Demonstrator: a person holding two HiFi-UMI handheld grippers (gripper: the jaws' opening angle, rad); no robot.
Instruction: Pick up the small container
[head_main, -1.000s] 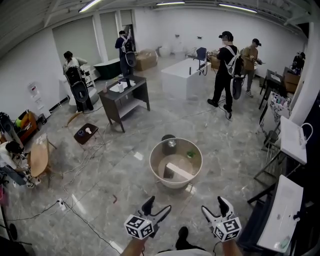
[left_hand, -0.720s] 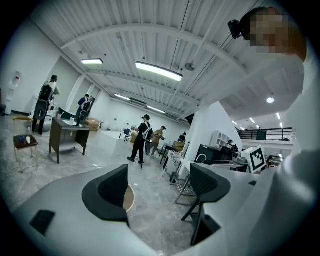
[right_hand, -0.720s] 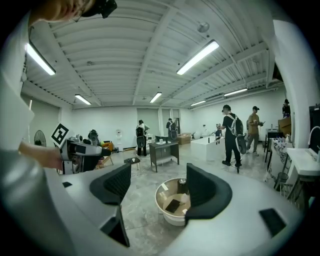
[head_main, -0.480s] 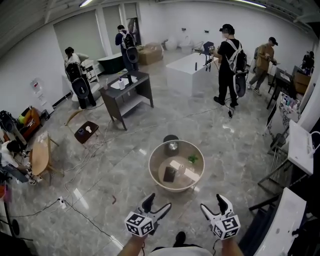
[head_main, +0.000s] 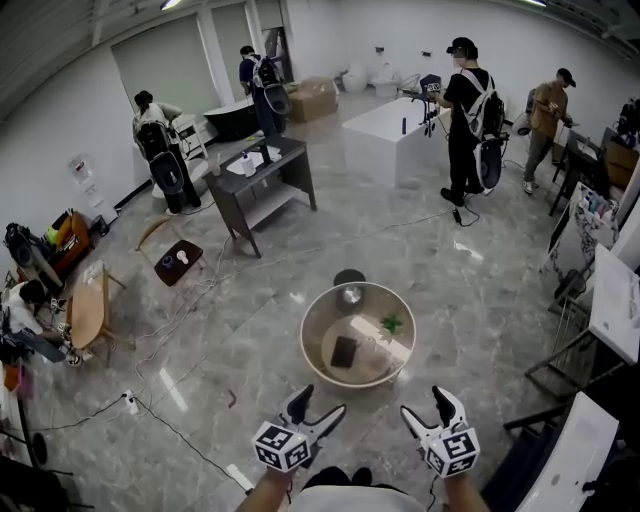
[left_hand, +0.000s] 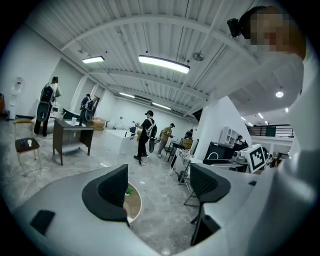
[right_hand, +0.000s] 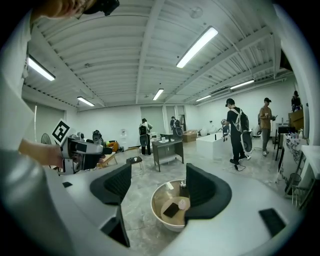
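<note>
Round tub (head_main: 315, 330) on the floor (a jaw hides part of it in each gripper view) holds a dark flat slab (head_main: 344, 351), a green bit (head_main: 392, 323) and the pale small container (right_hand: 182, 204), tiny and hard to make out. Left gripper (head_main: 323, 399) and right gripper (head_main: 422, 401) both gape empty, with the container well ahead of their fingers.

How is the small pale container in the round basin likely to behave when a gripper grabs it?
The small container looks tiny beside the basin, so it is probably light. It seems rounded, so a nudge may tip or roll it. Its material is too small to tell.
</note>
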